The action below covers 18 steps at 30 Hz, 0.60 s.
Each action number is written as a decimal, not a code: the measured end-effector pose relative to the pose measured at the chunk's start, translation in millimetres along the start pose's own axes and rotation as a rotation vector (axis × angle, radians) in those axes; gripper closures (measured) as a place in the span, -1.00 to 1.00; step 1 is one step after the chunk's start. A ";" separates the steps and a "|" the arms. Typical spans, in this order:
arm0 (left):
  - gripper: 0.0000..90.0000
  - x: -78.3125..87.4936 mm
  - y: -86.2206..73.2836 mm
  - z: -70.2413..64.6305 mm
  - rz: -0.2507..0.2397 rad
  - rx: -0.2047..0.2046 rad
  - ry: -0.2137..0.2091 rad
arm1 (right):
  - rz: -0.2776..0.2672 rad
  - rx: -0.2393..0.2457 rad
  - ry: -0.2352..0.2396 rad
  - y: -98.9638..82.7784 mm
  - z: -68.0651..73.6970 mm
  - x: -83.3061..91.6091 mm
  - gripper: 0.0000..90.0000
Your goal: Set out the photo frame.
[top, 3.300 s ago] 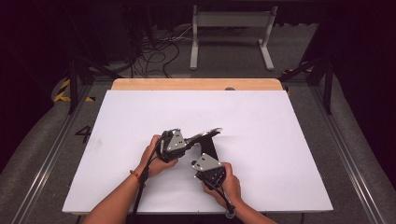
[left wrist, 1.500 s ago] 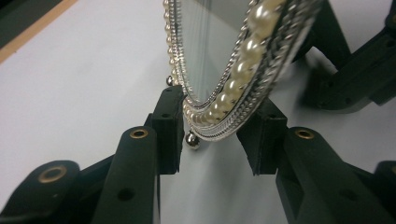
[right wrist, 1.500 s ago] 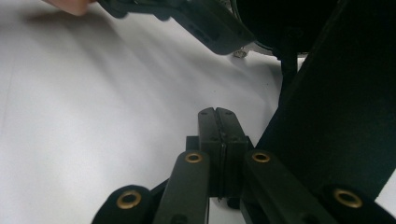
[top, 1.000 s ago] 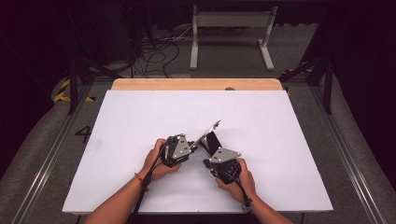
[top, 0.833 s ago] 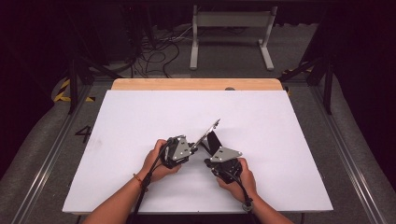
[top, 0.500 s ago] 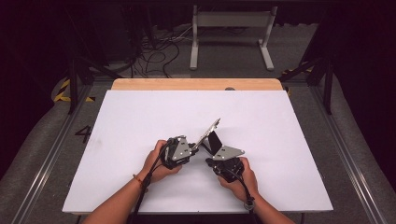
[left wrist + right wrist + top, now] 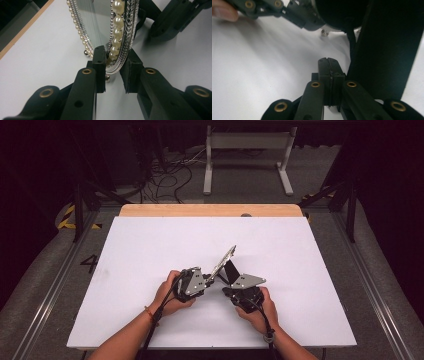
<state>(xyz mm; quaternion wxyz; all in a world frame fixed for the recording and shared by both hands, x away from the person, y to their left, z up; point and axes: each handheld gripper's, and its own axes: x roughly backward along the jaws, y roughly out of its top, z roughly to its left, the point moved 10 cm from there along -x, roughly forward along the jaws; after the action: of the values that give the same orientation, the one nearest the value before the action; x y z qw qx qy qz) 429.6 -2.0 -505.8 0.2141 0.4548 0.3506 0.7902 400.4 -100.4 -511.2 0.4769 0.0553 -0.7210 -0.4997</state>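
Object: oval mirror with a silver frame trimmed in pearl beads (image 7: 117, 32), standing tilted on edge near the middle of the high view (image 7: 223, 262), lower centre of the white surface (image 7: 150, 245).
Left gripper (image 7: 113, 71): clamped on the bottom rim of the frame, one jaw on the glass face, one on the back; probably to hold the mirror up while its support was set.
Right gripper (image 7: 329, 82): jaws pressed together, nothing between them; in the high view (image 7: 231, 279) it sat just right of the mirror's base.
Stand: black flat prop behind the mirror (image 7: 384, 50), filling the right of the right gripper view; contact with the closed jaws could not be told.
Judgement: closed tip likely served as a pusher to swing the prop out.
Risk: mirror could tip if the left grip eased.
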 end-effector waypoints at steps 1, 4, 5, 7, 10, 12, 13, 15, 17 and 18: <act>0.67 -0.1 0.6 0.1 -0.004 -0.007 0.002 | -0.001 -0.001 0.003 0.5 -0.5 1.1 1.00; 0.67 0.3 0.9 -1.0 0.000 -0.015 -0.001 | 0.002 0.002 0.006 0.2 -0.9 2.5 1.00; 0.67 0.5 1.3 -1.8 -0.002 -0.017 -0.001 | 0.002 0.002 0.006 0.1 -0.9 2.7 1.00; 0.66 1.0 2.4 -3.2 0.001 -0.030 -0.002 | 0.004 0.002 0.002 -0.3 -1.3 3.8 1.00; 0.65 1.7 4.7 -7.5 0.003 -0.037 -0.007 | 0.007 0.001 -0.001 -1.5 -3.4 6.1 1.00; 0.65 2.3 6.1 -9.3 0.005 -0.045 -0.017 | 0.006 0.000 -0.008 -2.3 -5.9 7.9 1.00; 0.64 2.4 6.6 -10.3 0.009 -0.058 -0.016 | 0.005 -0.002 -0.012 -2.8 -6.8 8.7 1.00; 0.64 2.3 7.1 -11.4 0.009 -0.057 -0.018 | 0.006 0.002 -0.016 -3.8 -7.7 9.6 1.00; 0.63 2.1 6.7 -11.0 0.004 -0.050 -0.020 | -0.001 0.014 -0.037 -3.6 -9.8 13.5 0.99; 0.63 1.8 6.5 -11.8 0.001 -0.033 -0.021 | -0.009 0.010 -0.034 -2.5 -10.5 15.6 0.97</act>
<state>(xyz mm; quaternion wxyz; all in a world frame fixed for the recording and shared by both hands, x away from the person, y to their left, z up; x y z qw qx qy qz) 418.3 -9.3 -503.9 0.2247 0.4596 0.3349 0.7913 398.8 -117.3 -502.9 0.4620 0.0525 -0.7312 -0.4992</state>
